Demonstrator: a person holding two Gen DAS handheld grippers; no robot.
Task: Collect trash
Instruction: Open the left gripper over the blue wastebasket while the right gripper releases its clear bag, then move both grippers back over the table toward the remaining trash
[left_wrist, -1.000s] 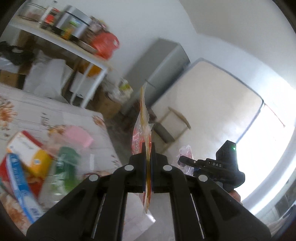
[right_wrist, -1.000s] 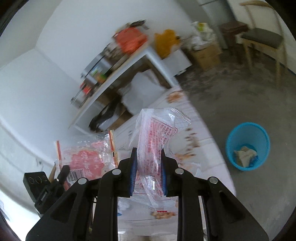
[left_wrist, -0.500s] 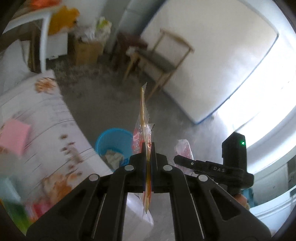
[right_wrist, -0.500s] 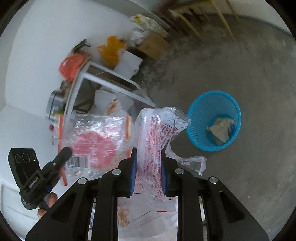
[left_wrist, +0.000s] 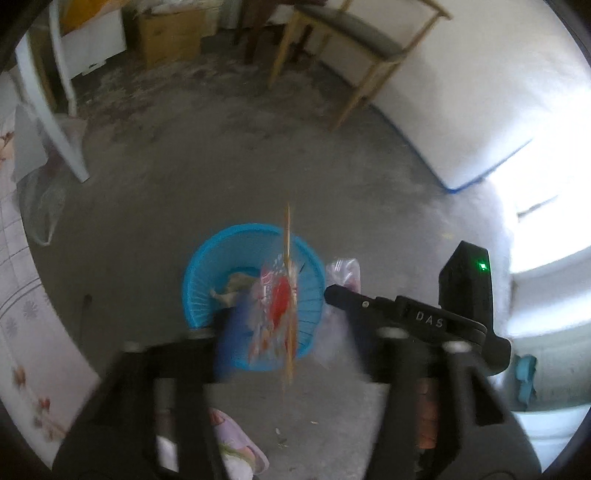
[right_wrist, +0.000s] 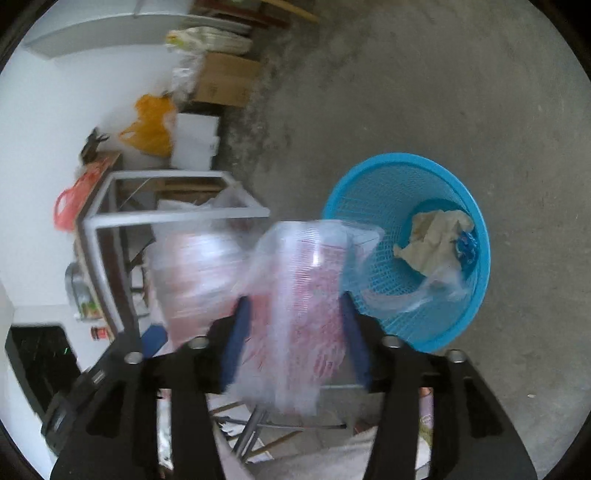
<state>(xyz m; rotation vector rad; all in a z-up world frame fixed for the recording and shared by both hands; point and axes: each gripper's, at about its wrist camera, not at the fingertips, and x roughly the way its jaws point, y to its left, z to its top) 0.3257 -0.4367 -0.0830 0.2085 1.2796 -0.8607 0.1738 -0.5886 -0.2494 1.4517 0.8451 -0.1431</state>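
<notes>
Wrappers are being let go over the blue basket (left_wrist: 199, 291) on the floor. The left gripper (left_wrist: 291, 339) has just been opening, its red-and-orange wrapper (left_wrist: 282, 299) hanging loose between the spread jaws above the rim. The right gripper (right_wrist: 293, 332) has been opening too, its clear red-printed bag (right_wrist: 303, 295) seemingly slipping free, though blur is hiding contact. Next, both need clearing away.
</notes>
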